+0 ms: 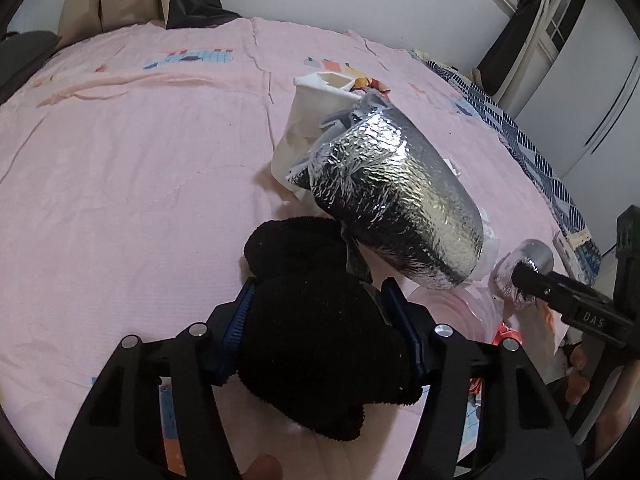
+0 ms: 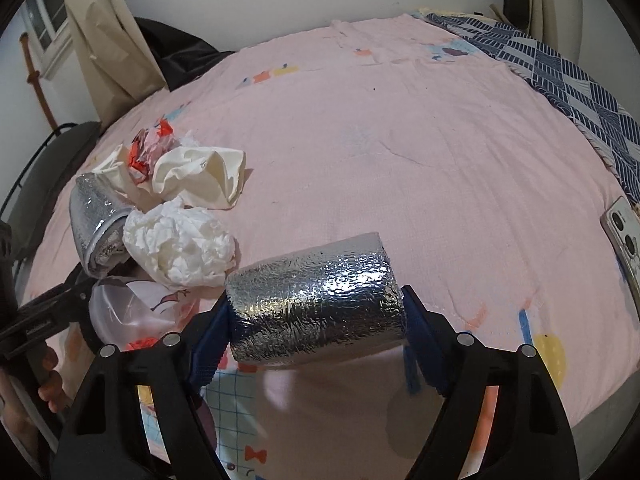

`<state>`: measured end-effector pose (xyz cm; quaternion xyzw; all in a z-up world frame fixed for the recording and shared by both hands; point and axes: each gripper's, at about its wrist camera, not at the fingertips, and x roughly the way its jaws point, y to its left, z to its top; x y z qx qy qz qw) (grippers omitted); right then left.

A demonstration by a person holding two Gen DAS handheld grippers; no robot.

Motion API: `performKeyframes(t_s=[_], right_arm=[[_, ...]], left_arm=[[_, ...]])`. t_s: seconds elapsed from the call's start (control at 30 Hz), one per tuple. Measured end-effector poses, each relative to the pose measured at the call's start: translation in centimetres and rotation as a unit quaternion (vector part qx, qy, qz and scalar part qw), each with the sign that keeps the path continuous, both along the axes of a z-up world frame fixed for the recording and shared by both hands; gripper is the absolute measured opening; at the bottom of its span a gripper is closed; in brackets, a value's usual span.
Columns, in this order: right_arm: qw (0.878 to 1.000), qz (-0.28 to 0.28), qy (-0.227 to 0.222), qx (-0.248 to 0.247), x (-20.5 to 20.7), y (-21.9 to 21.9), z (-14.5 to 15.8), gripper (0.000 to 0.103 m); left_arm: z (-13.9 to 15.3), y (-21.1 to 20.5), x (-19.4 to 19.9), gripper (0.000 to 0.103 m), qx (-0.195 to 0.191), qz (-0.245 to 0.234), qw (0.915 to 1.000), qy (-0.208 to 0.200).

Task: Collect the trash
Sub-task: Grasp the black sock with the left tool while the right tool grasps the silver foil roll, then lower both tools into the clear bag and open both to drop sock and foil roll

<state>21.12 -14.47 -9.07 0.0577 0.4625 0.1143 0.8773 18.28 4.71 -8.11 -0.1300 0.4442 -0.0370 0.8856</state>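
Observation:
My left gripper is shut on a black fuzzy cloth held low over the pink bed sheet. Just beyond it lies a large silver foil roll with a cream crumpled paper bag behind. My right gripper is shut on a smaller silver foil roll, held across its fingers above the sheet; this gripper and roll show in the left wrist view at the right. In the right wrist view, crumpled white paper, a cream bag and red-white scraps form a pile at the left.
A clear plastic lid or bowl lies by the pile. A phone lies at the bed's right edge. A blue patterned blanket covers the far right. A beige curtain and a dark chair stand beyond the bed.

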Motion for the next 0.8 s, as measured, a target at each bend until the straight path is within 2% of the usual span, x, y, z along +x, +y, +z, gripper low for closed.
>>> performKeyframes(t_s=[0.3, 0.6, 0.8], right_arm=[[0.999, -0.015, -0.039, 0.018, -2.1, -0.9, 1.8, 0.075], [0.995, 0.022, -0.095, 0.024, -7.3, 0.5, 4.5, 0.075], [0.993, 0.054, -0.103, 0.016, -10.7, 2.1, 4.9, 0.075]], left_arm=[[1.3, 0.8, -3.3, 0.061, 0.055, 0.031, 0.9979, -0.013], [3.0, 1.8, -8.1, 0.061, 0.028, 0.076, 0.9961, -0.034], [3.5, -0.5, -11.3, 0.061, 0.043, 0.062, 0.9960, -0.049]])
